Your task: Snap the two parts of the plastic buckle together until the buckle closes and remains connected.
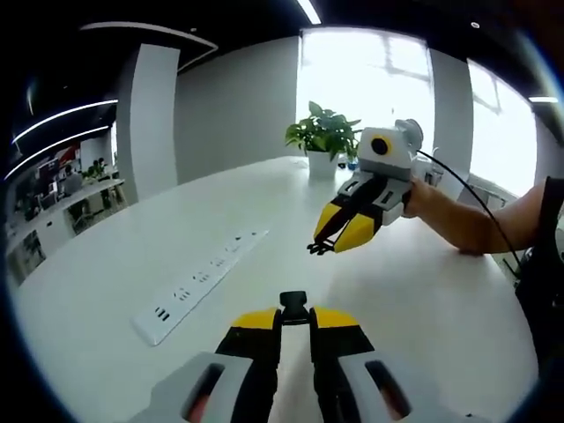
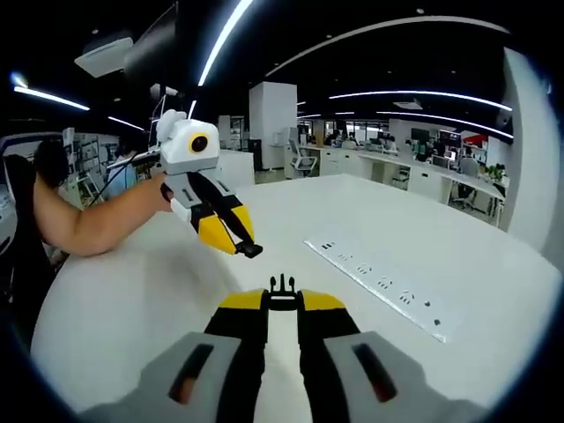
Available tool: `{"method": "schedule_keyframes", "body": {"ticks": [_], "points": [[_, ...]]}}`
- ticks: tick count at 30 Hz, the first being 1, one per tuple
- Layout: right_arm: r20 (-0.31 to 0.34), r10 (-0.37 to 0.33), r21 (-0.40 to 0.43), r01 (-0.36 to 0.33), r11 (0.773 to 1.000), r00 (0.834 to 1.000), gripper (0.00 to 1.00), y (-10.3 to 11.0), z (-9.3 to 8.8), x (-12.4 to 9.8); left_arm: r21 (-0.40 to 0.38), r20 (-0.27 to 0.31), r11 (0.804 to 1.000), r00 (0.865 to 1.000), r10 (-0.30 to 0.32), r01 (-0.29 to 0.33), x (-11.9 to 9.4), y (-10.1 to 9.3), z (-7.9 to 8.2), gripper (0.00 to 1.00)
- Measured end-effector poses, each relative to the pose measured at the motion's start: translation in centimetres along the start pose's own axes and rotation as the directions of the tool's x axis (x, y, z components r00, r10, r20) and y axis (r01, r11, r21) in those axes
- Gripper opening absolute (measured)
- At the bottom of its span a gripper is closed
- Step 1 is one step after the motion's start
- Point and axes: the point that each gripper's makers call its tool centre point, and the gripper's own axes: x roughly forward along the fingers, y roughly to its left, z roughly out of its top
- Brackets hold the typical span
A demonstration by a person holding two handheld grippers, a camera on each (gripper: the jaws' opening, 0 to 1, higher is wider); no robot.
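Gripping small black plastic buckle halves, left gripper [image 1: 295, 319] pinches socket part [image 1: 293, 302], right gripper [image 2: 282, 300] pronged part [image 2: 281, 285]; light, stiff, probably slippery; hold bodies, tips apart.

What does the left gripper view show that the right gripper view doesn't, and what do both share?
Left gripper view alone: a potted plant by bright windows. Right gripper view alone: an open office with rows of desks under ceiling light strips. Both: the white table, the power strip, and each gripper shut on a black buckle part, the left gripper on the socket part, the right gripper on the pronged part.
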Motion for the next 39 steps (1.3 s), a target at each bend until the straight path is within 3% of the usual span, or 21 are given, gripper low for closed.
{"method": "schedule_keyframes", "body": {"ticks": [10,22,29,39], "points": [[0.002,-0.033,-0.016,0.033,0.999,0.999,0.12,-0.6,0.6,-0.9,-0.001,0.010,1.000,1.000,0.003,-0.003,-0.5,-0.1,0.5,0.11],[0.014,-0.020,-0.043,0.020,0.999,1.000,0.12,0.2,1.6,-1.3,0.014,0.001,1.000,1.000,0.008,-0.008,-0.9,-0.5,0.8,0.11],[0.032,-0.032,-0.037,0.033,0.999,0.999,0.12,0.0,2.1,-1.5,0.032,0.023,0.999,1.000,0.020,-0.021,-1.4,-0.5,1.5,0.11],[0.048,-0.056,-0.035,0.058,0.998,0.997,0.12,-0.6,2.5,-2.1,-0.038,0.065,0.998,0.996,0.060,-0.058,-2.5,0.6,2.6,0.11]]}}
